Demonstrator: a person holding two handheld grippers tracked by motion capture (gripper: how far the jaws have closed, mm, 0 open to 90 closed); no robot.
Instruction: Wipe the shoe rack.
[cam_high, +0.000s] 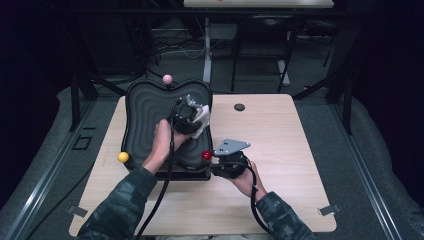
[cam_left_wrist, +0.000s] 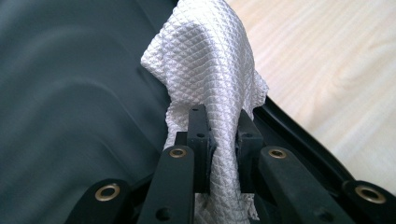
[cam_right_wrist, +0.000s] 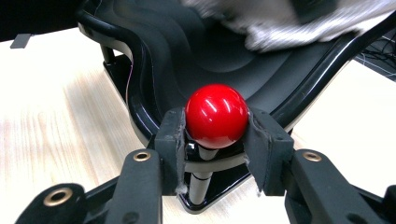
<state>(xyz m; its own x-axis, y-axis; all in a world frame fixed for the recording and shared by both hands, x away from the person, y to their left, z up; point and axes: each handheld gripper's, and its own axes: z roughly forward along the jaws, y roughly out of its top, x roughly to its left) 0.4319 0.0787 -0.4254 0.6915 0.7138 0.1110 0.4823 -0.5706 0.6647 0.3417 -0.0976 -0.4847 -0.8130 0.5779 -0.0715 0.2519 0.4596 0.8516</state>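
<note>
the white quilted cloth (cam_left_wrist: 210, 70) is soft, light and limp; the left gripper (cam_left_wrist: 219, 140) has its fingers clamped on a bunched fold, resting it on the black wavy plastic tray (cam_high: 150, 115), which otherwise looks bare. the right gripper (cam_right_wrist: 215, 135) has its fingers clamped on the tray's hard, glossy red ball knob (cam_right_wrist: 217, 115), likely slippery.

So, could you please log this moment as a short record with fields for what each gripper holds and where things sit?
Surface: light wooden table
Main object: black ridged tray on a stand, at the table's left half
Left gripper: shut on a white textured cloth, pressed on the tray near its right rim
Right gripper: jaws closed on the red ball, a knob on a post at the tray's near right corner
Other knobs: yellow ball at near left corner, pink ball at far edge
</note>
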